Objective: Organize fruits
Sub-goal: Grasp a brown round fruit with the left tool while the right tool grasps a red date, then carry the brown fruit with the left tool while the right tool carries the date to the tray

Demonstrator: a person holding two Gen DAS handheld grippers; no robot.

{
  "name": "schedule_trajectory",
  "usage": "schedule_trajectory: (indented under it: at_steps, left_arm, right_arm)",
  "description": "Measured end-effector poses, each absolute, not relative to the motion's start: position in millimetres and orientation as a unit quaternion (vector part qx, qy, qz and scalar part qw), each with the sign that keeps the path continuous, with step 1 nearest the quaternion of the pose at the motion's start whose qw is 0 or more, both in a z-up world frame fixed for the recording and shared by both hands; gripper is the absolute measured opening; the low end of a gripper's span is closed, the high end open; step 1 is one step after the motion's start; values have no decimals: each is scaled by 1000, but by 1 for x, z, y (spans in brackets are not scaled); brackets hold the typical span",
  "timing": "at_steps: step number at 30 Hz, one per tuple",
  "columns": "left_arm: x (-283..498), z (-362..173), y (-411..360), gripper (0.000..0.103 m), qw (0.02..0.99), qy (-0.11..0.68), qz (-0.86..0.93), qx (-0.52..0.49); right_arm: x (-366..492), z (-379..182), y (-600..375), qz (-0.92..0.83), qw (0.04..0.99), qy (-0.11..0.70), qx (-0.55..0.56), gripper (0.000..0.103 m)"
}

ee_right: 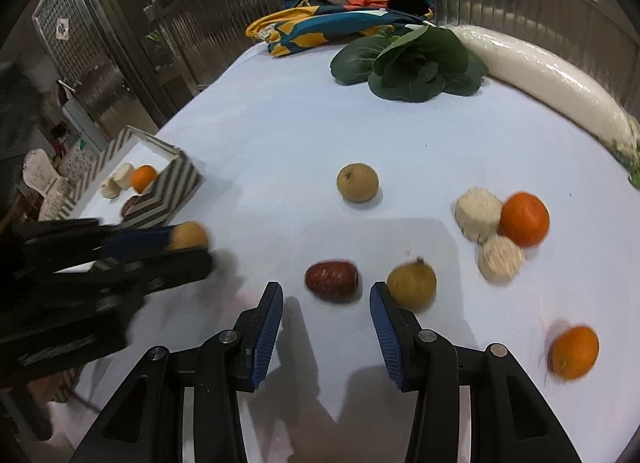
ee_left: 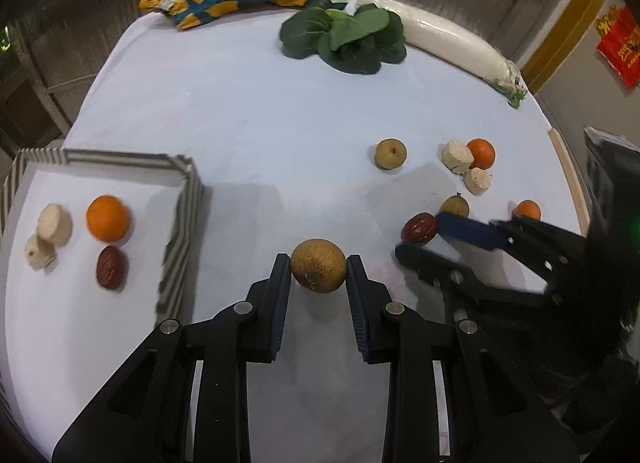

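1. We are clamping the left gripper (ee_left: 319,263) on a brown round fruit (ee_left: 318,265); both blue pads are pressing its sides, and it is sitting right between the fingertips.
2. We judge this as the carrying step: the striped tray (ee_left: 188,199) is lying to the left of that claw, already holding an orange (ee_left: 108,218), a red date (ee_left: 112,267) and pale slices (ee_left: 50,233).
3. Our right gripper (ee_right: 326,297) is standing unclenched, its pads flanking a second red date (ee_right: 331,279) just ahead without touching it; a small brown fruit (ee_right: 412,283) is lying beside its right pad.
4. Next, we think, the left claw is needing a lift over the tray wall, then a release onto bare floor.
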State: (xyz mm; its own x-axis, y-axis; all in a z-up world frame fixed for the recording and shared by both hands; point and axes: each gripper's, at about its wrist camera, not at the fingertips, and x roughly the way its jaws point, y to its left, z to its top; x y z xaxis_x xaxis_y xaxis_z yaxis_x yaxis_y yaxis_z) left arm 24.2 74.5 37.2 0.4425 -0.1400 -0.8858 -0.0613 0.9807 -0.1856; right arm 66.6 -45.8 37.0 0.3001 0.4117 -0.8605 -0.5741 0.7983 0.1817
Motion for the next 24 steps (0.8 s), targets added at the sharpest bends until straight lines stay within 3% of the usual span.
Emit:
schedule_trajectory:
  at_steps: [2,24]
  left_arm:
    - [21,39,78,27,845,526,-19,-100]
    - [-22,77,97,27,865,492,34,-92]
  right_arm:
    - [67,36,-42,303,802,503,-106,28]
    - [17,87,-35,341,807,474,-84,27]
